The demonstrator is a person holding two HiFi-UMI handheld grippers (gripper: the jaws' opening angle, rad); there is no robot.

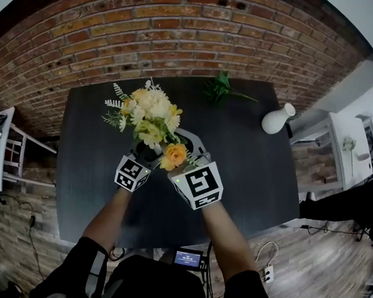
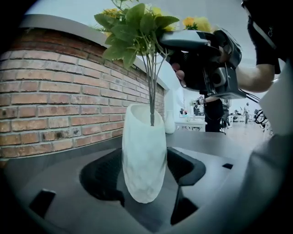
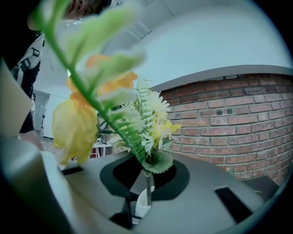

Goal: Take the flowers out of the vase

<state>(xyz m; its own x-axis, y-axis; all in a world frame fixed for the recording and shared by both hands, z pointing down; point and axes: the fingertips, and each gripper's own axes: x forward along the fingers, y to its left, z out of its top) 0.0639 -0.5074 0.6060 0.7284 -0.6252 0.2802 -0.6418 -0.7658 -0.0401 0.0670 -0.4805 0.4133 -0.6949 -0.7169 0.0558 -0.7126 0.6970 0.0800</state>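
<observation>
A bunch of yellow and white flowers with green leaves stands over the dark table. Its thin stems run down into the mouth of a white vase. My left gripper is shut on that vase, jaws wide around its body. My right gripper is shut on the stems just under the leaves, above the vase rim. In the head view the blooms hide the vase, and both marker cubes sit side by side below them.
A second white vase stands at the table's right side. A loose green sprig lies at the far edge, by the brick wall. White furniture stands to the right of the table.
</observation>
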